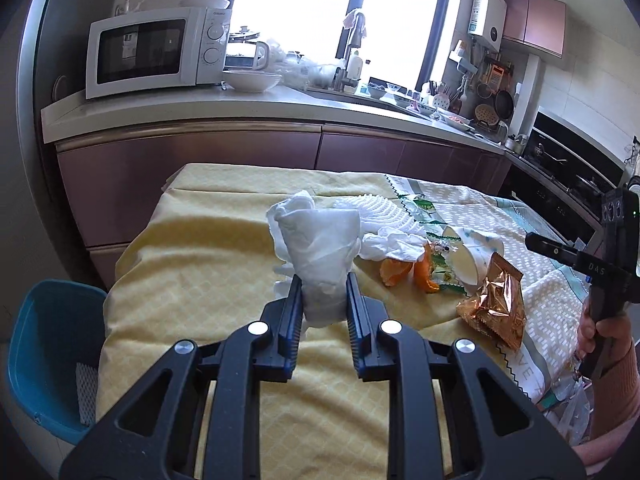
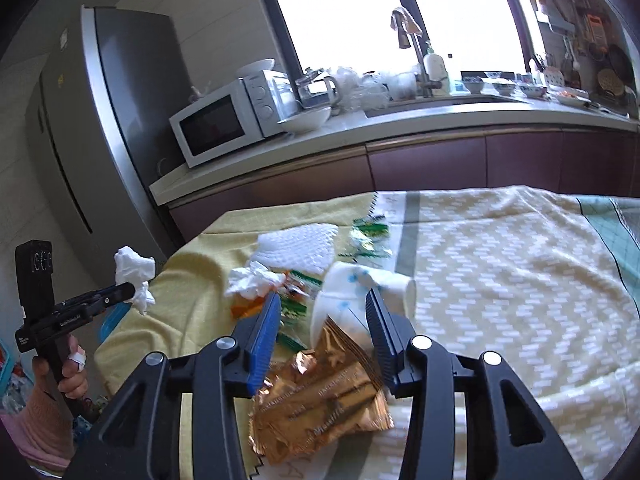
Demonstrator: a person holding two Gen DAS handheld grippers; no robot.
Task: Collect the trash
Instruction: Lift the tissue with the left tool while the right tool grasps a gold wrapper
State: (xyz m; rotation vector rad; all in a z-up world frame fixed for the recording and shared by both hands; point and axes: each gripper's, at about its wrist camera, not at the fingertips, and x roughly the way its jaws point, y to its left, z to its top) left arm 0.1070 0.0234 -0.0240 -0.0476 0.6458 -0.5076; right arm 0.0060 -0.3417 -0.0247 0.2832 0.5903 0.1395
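Note:
My left gripper (image 1: 323,280) is shut on a crumpled white tissue (image 1: 316,248) and holds it above the yellow tablecloth (image 1: 192,264); it also shows in the right wrist view (image 2: 130,294) with the tissue (image 2: 134,270). My right gripper (image 2: 322,300) is open above a gold snack wrapper (image 2: 320,400) and a tipped paper cup (image 2: 360,292). On the cloth lie another tissue (image 2: 254,282), orange peel (image 1: 404,270), green candy wrappers (image 2: 368,240) and a white foam net (image 2: 300,248). The gold wrapper (image 1: 496,304) and cup (image 1: 472,252) show in the left wrist view.
A blue bin (image 1: 44,356) stands on the floor left of the table. Behind the table runs a kitchen counter (image 1: 260,108) with a microwave (image 1: 152,50), bowls and a sink. A fridge (image 2: 100,128) stands at the left.

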